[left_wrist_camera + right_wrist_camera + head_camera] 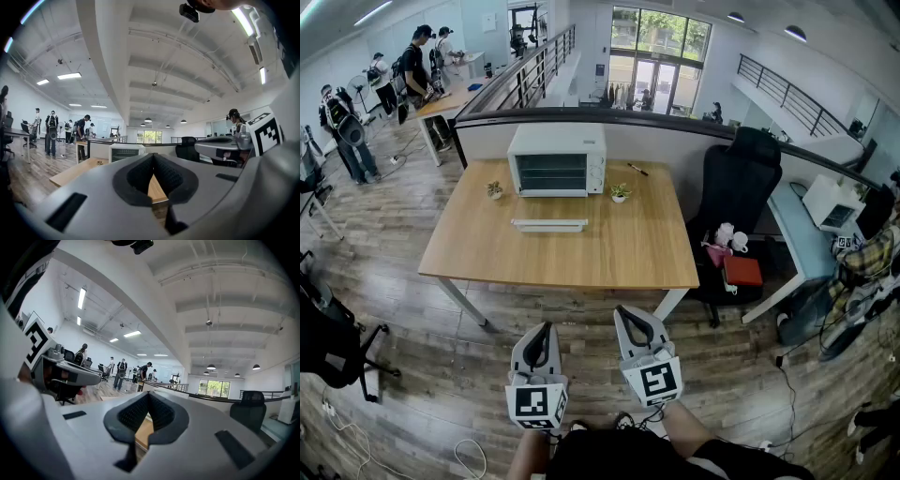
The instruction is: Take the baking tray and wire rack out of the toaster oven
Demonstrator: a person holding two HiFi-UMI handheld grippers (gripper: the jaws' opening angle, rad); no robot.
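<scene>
You hold both claws side by side short of the near edge of the table [469,246], over the wood floor and well apart from everything on it. The left claw [545,329] has its pads pressed together with nothing between them, and your left gripper view shows the same closed tips [153,160]. The right claw [625,313] is likewise closed and empty, its ribbed pads meeting in the right gripper view [148,398]. Both point level toward the table.

The white toaster oven [556,160] stands at the far edge of the table, against the low partition. Behind its front you can see only dark horizontal lines, so the baking tray and wire rack cannot be told apart from here. A long white piece [549,224] lies just in front of the oven, and you cannot tell what it is. A small potted plant [495,190] sits at the oven's left and another [620,193] at its right, with a pen [637,170] further back. A black office chair [741,187] stands beside the table's right edge.
</scene>
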